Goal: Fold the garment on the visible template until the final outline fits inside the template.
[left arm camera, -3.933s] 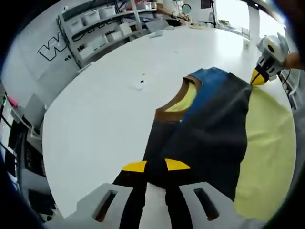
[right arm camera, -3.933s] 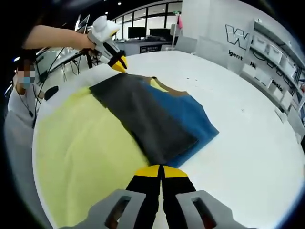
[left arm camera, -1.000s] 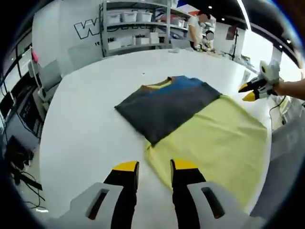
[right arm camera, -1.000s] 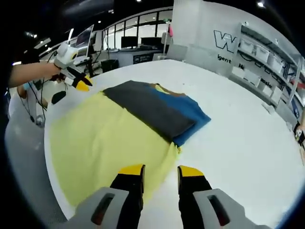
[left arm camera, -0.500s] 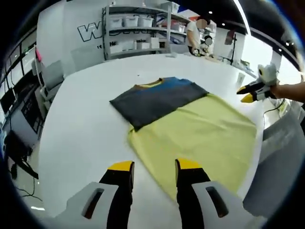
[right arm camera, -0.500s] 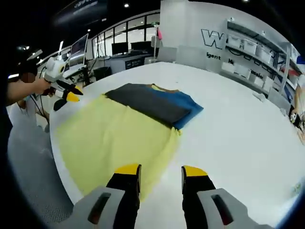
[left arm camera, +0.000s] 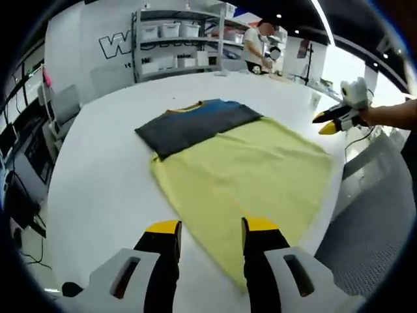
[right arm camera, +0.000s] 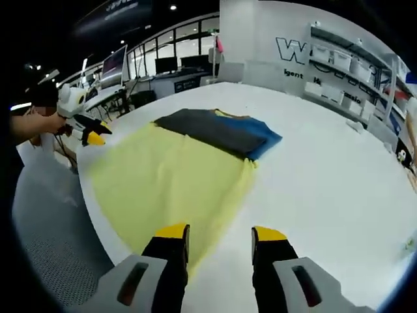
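In the left gripper view we see our left gripper (left arm camera: 208,227) released, empty (jaws parted) over the yellow template (left arm camera: 244,171); the folded garment (left arm camera: 192,125) lies on the template's far end, on the white table (left arm camera: 98,182).

In the right gripper view, our right gripper (right arm camera: 220,233) is likewise released above the template (right arm camera: 172,176), the garment (right arm camera: 218,132) beyond.

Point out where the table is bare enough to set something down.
The white table is bare beyond the folded garment and yellow template, out toward the shelving. In the left gripper view, a bare strip runs beside the garment. Cloth covers the stretch toward the person.
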A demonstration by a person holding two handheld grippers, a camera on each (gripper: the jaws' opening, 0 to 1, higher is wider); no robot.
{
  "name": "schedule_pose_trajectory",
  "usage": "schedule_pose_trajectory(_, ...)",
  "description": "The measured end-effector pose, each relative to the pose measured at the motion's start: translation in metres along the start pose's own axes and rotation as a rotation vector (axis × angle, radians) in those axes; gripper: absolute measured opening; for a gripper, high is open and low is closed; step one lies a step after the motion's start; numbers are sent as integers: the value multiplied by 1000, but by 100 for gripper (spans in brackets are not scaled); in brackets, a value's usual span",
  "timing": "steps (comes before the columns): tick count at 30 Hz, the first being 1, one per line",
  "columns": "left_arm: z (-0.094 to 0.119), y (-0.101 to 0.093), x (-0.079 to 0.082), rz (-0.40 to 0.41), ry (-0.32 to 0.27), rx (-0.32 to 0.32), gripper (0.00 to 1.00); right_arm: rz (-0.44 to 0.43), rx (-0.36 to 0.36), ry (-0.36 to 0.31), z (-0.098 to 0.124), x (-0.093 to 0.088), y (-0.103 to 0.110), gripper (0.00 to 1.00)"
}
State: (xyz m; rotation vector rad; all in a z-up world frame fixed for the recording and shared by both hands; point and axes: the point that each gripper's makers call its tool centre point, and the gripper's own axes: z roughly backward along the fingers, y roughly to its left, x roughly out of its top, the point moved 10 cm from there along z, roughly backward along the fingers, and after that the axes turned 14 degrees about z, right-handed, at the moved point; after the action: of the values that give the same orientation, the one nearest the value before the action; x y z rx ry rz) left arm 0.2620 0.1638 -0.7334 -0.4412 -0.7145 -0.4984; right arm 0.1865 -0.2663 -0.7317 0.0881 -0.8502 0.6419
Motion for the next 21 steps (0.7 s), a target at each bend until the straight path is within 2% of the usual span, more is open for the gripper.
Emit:
schedule_pose_trajectory(8, 6, -11, -11, -34, 37, -12, 40, -13, 15, 7, 8, -13, 12, 35)
schedule_pose_trajectory(12, 8, -13, -19, -49, 40, -12, 45, -13, 24, 6, 10, -16, 14, 36)
schedule_pose_trajectory(21, 12, -15, -33, -30, 60, -31, 46, -20, 50, 36, 16, -28, 17, 35)
